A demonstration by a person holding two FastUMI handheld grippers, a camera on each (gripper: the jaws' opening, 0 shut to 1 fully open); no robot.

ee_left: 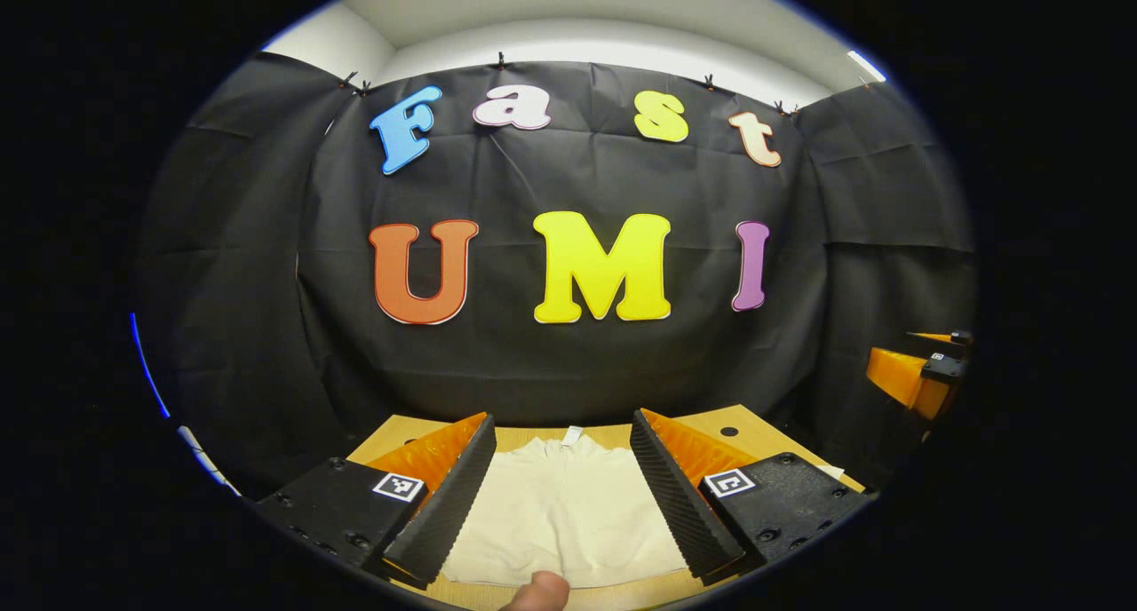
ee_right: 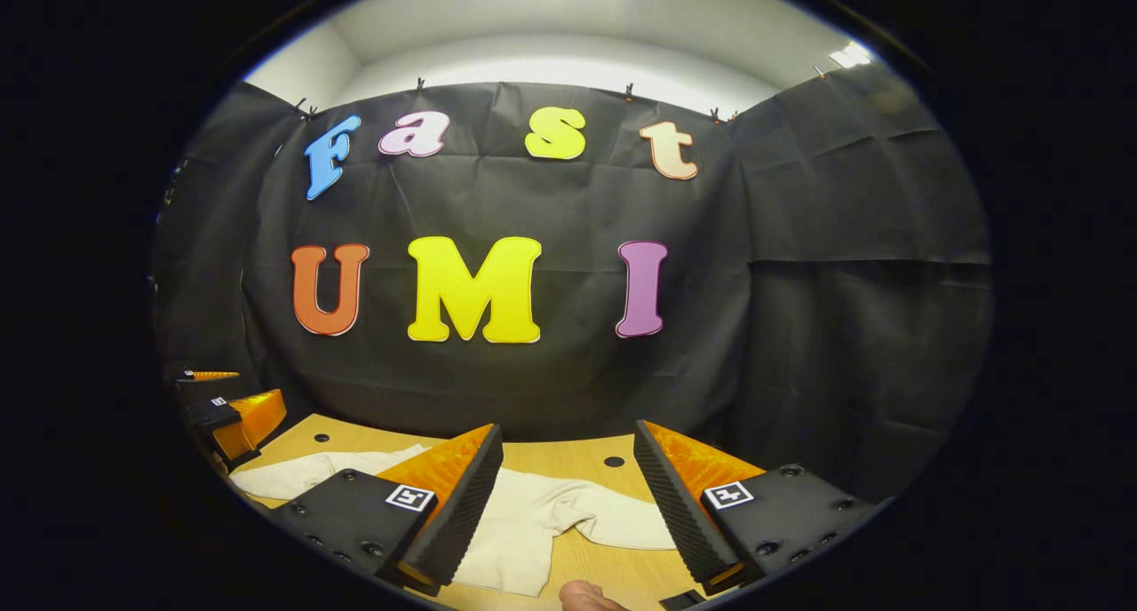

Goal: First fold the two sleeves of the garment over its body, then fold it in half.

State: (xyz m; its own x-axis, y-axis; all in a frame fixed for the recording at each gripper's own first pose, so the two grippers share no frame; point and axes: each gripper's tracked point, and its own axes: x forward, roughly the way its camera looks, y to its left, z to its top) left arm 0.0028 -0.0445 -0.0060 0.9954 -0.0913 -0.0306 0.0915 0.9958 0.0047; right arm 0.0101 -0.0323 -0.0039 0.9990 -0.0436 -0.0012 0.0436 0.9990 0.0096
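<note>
L gripper (ee_left: 564, 495) and R gripper (ee_right: 568, 509) both wide open, empty, above the cream-white cloth garment (ee_left: 561, 504) lying on the light wooden table (ee_right: 568, 458) — sleeves look unfolded, all folds left.

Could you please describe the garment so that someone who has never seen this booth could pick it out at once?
Start at the wooden table that stands before the black cloth wall. The garment lies spread on it, a cream top with a small white tag at its collar; in the right gripper view one sleeve trails out sideways. It is the only soft, pale thing there, lying below the open left gripper and right gripper.
</note>
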